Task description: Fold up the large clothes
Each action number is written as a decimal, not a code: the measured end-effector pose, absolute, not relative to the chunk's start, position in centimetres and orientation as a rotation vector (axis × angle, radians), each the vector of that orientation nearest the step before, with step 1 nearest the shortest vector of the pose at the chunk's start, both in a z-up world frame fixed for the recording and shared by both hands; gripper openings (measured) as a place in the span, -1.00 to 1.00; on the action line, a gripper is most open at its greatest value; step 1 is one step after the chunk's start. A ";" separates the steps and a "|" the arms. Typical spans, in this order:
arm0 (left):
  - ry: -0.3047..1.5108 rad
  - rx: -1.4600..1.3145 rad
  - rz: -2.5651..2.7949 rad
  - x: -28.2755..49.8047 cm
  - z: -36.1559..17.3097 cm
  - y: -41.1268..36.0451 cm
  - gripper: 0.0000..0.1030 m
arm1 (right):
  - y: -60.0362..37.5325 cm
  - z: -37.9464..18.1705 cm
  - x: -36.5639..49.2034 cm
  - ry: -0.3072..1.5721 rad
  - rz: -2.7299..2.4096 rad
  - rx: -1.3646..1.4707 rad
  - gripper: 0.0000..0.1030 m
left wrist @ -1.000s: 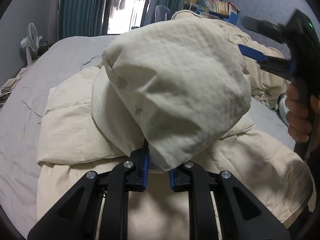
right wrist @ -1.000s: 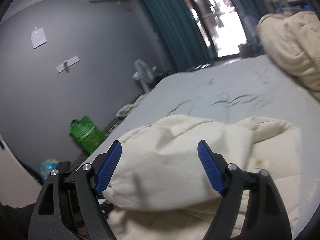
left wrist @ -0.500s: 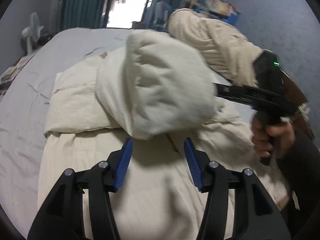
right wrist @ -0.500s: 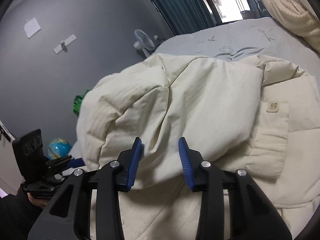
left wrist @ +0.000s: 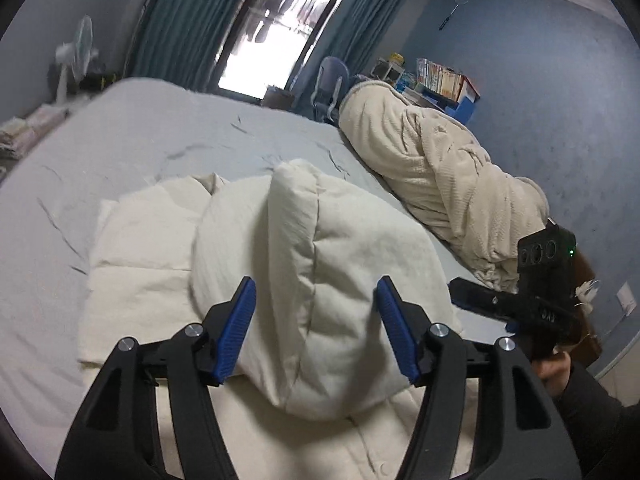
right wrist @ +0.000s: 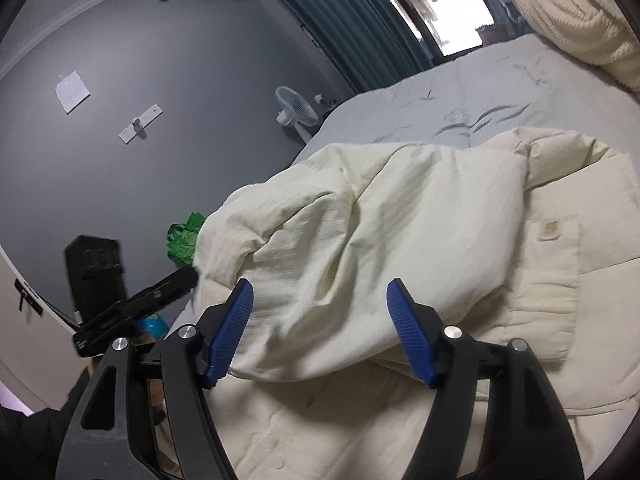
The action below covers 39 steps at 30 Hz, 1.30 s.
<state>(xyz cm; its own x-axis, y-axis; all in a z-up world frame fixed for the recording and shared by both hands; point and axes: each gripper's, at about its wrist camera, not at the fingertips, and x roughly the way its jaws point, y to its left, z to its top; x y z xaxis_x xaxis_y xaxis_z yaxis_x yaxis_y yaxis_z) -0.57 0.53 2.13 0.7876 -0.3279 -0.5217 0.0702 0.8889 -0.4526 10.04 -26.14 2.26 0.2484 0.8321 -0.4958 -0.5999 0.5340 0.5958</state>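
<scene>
A large cream padded coat point(left wrist: 312, 280) lies on the grey bed sheet point(left wrist: 132, 148), with its puffy hood folded down onto the body. My left gripper point(left wrist: 316, 326) is open and empty just in front of the hood. My right gripper point(right wrist: 318, 330) is open and empty over the folded part of the coat point(right wrist: 380, 248), and also shows at the right of the left wrist view point(left wrist: 520, 304). The left gripper shows at the left of the right wrist view point(right wrist: 136, 300).
A rolled cream blanket point(left wrist: 440, 176) lies along the right side of the bed. A standing fan point(right wrist: 296, 110) and a green bag point(right wrist: 182, 236) are by the grey wall. A desk with books point(left wrist: 440, 80) is beyond the bed.
My left gripper let go of the hood and opened wide. My right gripper closed in, then opened wide. The hood dropped onto the coat and both grippers drew back.
</scene>
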 end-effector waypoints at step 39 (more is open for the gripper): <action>1.033 -0.294 -0.272 1.4 -6.6 -5.3 -0.52 | -26.9 -3.9 9.5 1.036 0.835 0.082 -0.78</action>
